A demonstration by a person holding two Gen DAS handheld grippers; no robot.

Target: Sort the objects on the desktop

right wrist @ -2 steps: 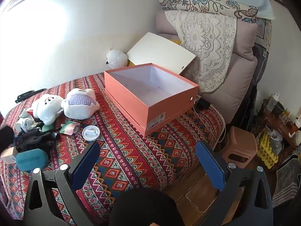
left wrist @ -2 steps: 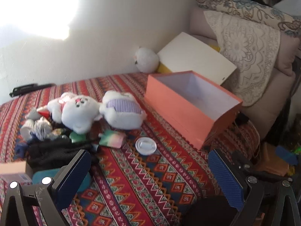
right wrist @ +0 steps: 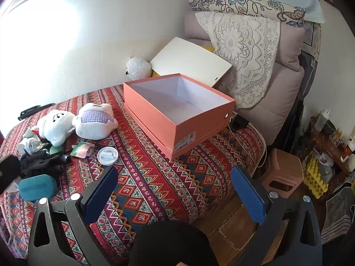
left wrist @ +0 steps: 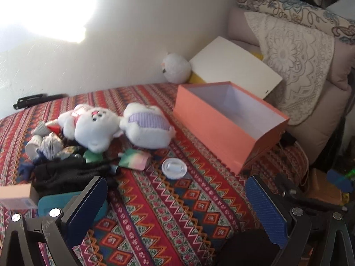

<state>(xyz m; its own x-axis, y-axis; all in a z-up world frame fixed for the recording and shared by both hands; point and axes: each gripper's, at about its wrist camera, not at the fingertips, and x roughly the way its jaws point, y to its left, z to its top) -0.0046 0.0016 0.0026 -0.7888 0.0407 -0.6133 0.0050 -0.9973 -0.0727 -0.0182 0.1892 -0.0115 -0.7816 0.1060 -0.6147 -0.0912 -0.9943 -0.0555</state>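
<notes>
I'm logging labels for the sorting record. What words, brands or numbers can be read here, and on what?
None can be read.
Orange box: white sticker on its end, print too small.
Small carton at the left edge: blue patch, blurred.
White round lid: no legible marking.

Lace-covered pillow (right wrist: 241, 51) and floral cushion (right wrist: 244, 6) stacked at bed's far right corner; brown stool (right wrist: 283, 173) standing on floor beside bed.

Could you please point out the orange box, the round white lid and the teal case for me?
orange box (right wrist: 155, 119): right wrist view, long outer side wall.
round white lid (right wrist: 107, 155): right wrist view, centre of its top.
teal case (right wrist: 36, 187): right wrist view, middle of its top face.
</notes>
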